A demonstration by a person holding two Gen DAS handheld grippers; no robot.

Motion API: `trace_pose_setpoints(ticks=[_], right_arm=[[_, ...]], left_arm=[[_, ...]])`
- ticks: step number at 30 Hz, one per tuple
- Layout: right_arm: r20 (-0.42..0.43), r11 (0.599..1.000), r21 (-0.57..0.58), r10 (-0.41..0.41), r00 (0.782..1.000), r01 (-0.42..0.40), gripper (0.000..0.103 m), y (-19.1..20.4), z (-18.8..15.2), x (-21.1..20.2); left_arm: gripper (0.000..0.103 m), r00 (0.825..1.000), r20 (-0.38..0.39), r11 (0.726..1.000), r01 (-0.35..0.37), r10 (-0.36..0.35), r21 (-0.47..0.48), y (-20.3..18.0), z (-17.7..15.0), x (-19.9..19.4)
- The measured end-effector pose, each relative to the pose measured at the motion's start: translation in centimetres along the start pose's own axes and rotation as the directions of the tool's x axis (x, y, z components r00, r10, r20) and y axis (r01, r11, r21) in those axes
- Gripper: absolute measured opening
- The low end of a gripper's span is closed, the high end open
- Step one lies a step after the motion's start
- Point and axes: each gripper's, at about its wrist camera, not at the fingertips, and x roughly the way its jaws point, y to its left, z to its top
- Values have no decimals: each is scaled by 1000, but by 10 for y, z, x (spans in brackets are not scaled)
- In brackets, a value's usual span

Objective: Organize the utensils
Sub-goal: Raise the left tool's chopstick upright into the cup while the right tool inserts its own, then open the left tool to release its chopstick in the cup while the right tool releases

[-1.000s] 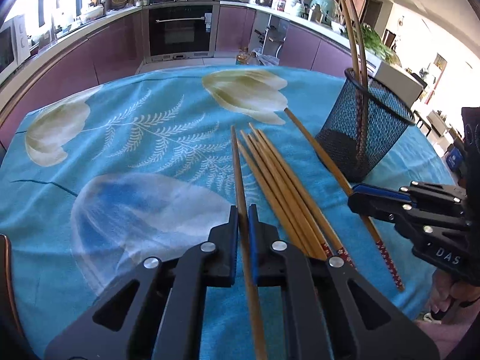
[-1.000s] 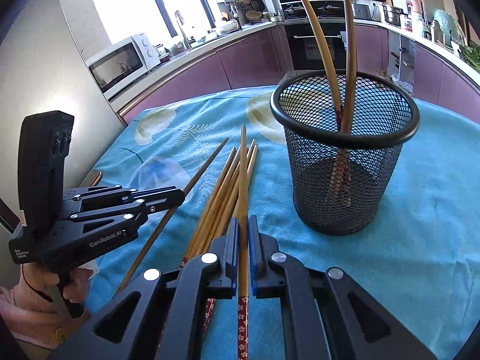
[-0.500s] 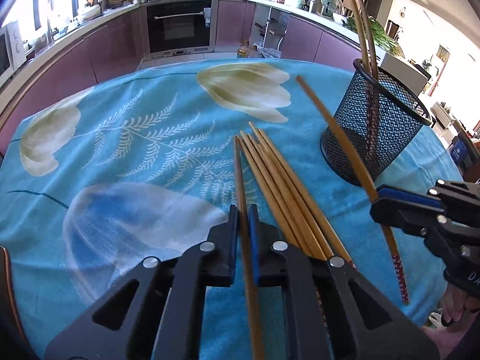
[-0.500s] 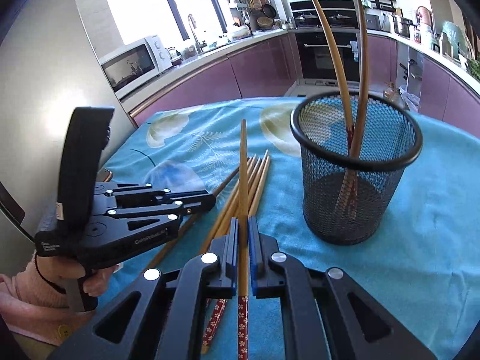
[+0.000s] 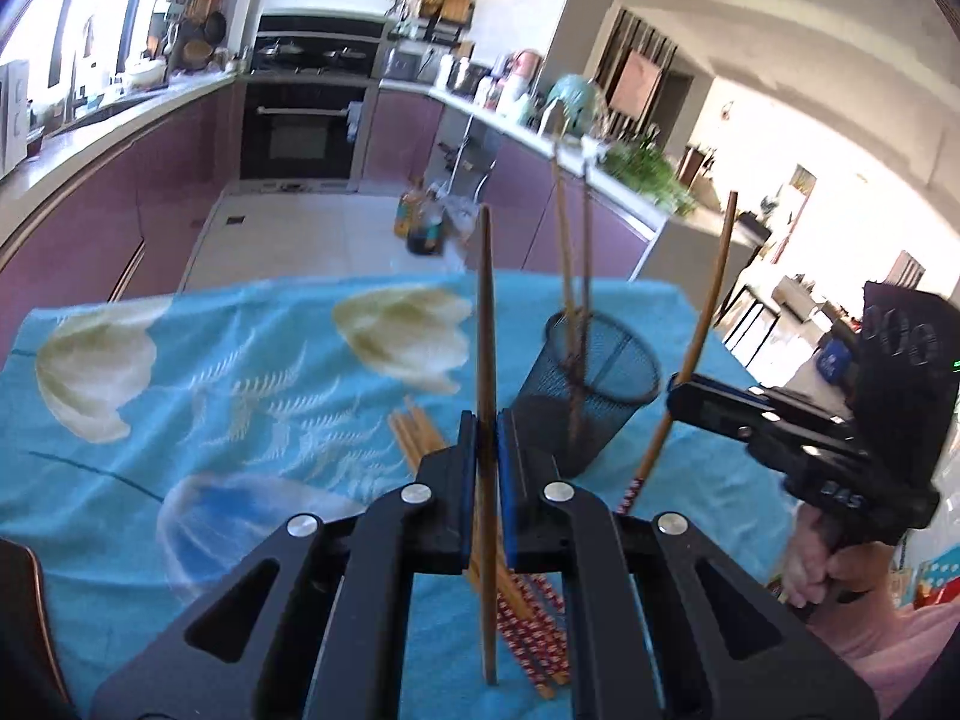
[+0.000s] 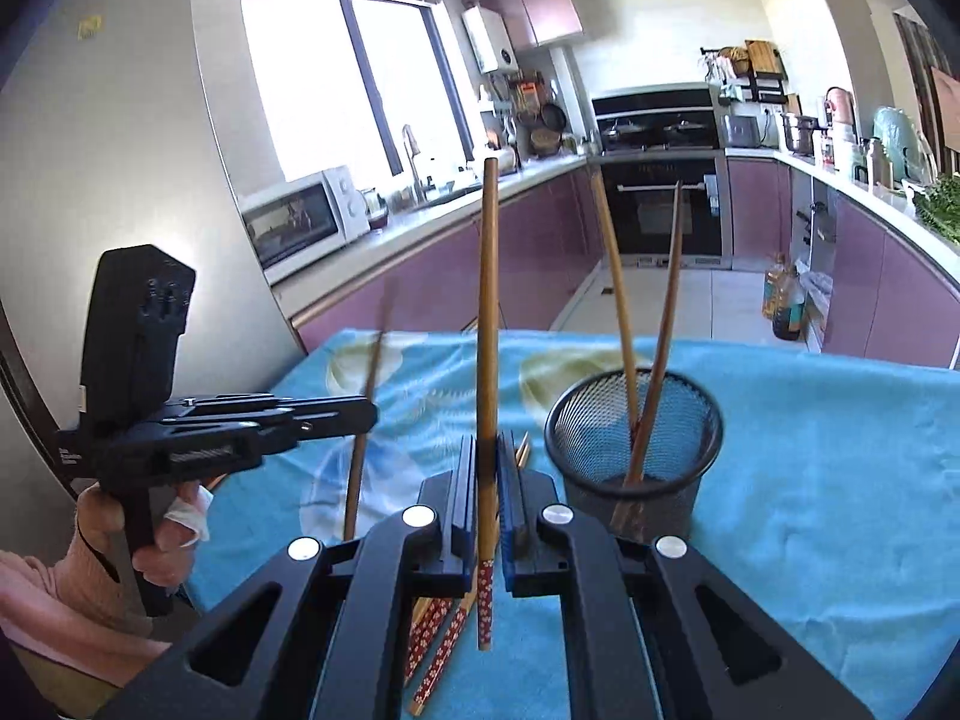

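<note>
The left gripper point(image 5: 487, 438), black with blue pads, is clamped on a plain brown wooden chopstick point(image 5: 485, 324) that runs almost straight up the middle of the left wrist frame, its lower end hanging free below the jaws. The right gripper point(image 6: 487, 462), of the same make, is clamped on a second brown chopstick with a red flower-patterned end point(image 6: 487, 312), which also stands near-vertical in the centre of the right wrist frame.

In the left wrist view the right gripper point(image 5: 678, 399) shows at the right edge with its chopstick point(image 5: 702, 324) leaning up and to the right, above a hand point(image 5: 822, 564) and pink sleeve at lower right. In the right wrist view the left gripper point(image 6: 366, 414) comes in from the left edge, held by a hand point(image 6: 150, 540); its chopstick point(image 6: 363, 432) is blurred there, so its exact tilt is hard to judge.

A black wire-mesh cylindrical holder point(image 6: 636, 450) stands on the blue tablecloth with pale flower print point(image 6: 840, 450), right of centre, with two wooden chopsticks point(image 6: 624, 324) leaning inside it. In the left wrist view the holder point(image 5: 594, 378) sits just right of centre.

A bundle of loose chopsticks with red patterned ends point(image 5: 534, 612) lies on the cloth beneath the left gripper, at lower centre; the same bundle point(image 6: 438, 636) shows low in the right wrist frame.
</note>
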Motion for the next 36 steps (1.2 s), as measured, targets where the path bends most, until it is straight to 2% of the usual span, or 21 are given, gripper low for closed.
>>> trace_pose_setpoints(ticks=[7, 16, 21, 25, 31, 36], right_arm=[[80, 1000, 1, -15, 997, 15, 6, -15, 24, -20], [186, 994, -58, -78, 979, 90, 6, -23, 59, -40], [223, 986, -79, -123, 967, 144, 6, -29, 74, -40], [201, 983, -82, -144, 969, 163, 6, -35, 75, -23], [103, 982, -71, -169, 980, 176, 6, -44, 60, 8], [26, 982, -53, -180, 983, 181, 6, -51, 49, 24]], left_arm=[[7, 987, 123, 995, 104, -102, -5, -13, 34, -36], [7, 960, 235, 989, 147, -151, 34, -38, 82, -45], [7, 955, 260, 989, 130, -145, 77, -56, 101, -37], [7, 967, 219, 989, 108, -128, 102, -68, 103, -14], [7, 992, 88, 989, 75, -87, 130, -74, 85, 33], [7, 997, -1, 989, 74, -74, 129, -66, 70, 61]])
